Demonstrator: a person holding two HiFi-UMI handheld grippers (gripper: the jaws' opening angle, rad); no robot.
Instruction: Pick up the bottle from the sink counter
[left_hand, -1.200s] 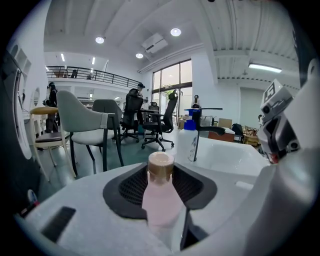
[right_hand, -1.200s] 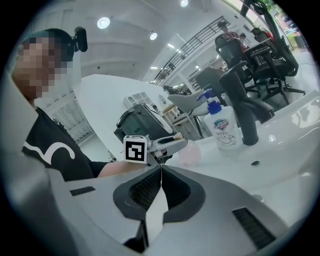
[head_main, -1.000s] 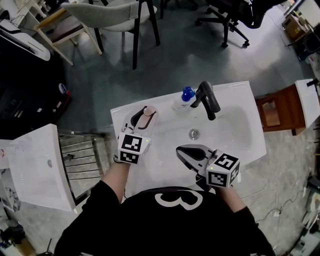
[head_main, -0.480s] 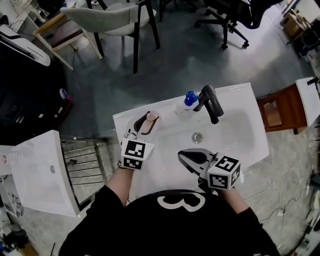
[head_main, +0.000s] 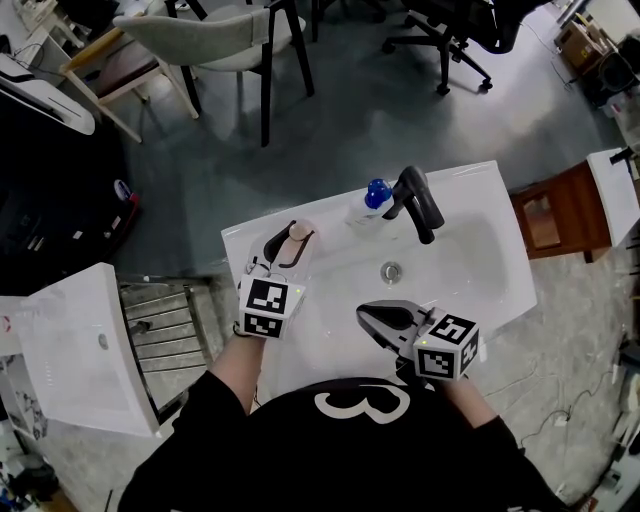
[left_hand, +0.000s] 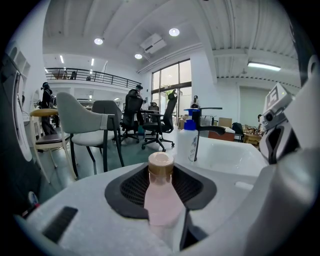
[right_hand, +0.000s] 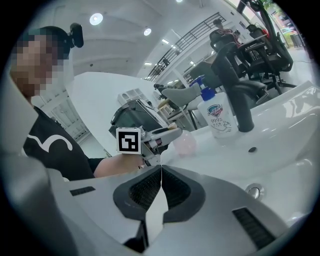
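A pale pink bottle (head_main: 299, 243) with a tan cap (left_hand: 161, 164) lies between the jaws of my left gripper (head_main: 287, 240), over the left end of the white sink counter (head_main: 240, 240). In the left gripper view the pads close on both sides of the bottle's body (left_hand: 161, 200), cap pointing away from me. Whether the bottle rests on the counter or hangs just above it, I cannot tell. My right gripper (head_main: 372, 318) hovers over the near side of the basin, its jaws together with nothing between them (right_hand: 161, 186). The right gripper view shows the pink bottle (right_hand: 186, 142) held in the left gripper.
A soap dispenser with a blue pump (head_main: 370, 198) stands beside the black faucet (head_main: 418, 203) at the back rim. The drain (head_main: 391, 270) sits mid-basin. Another white sink (head_main: 70, 340) lies at the left, a wooden stand (head_main: 560, 215) at the right, chairs beyond.
The head view shifts slightly. Both grippers keep their places relative to the sink, and the left one stays closed on the bottle.
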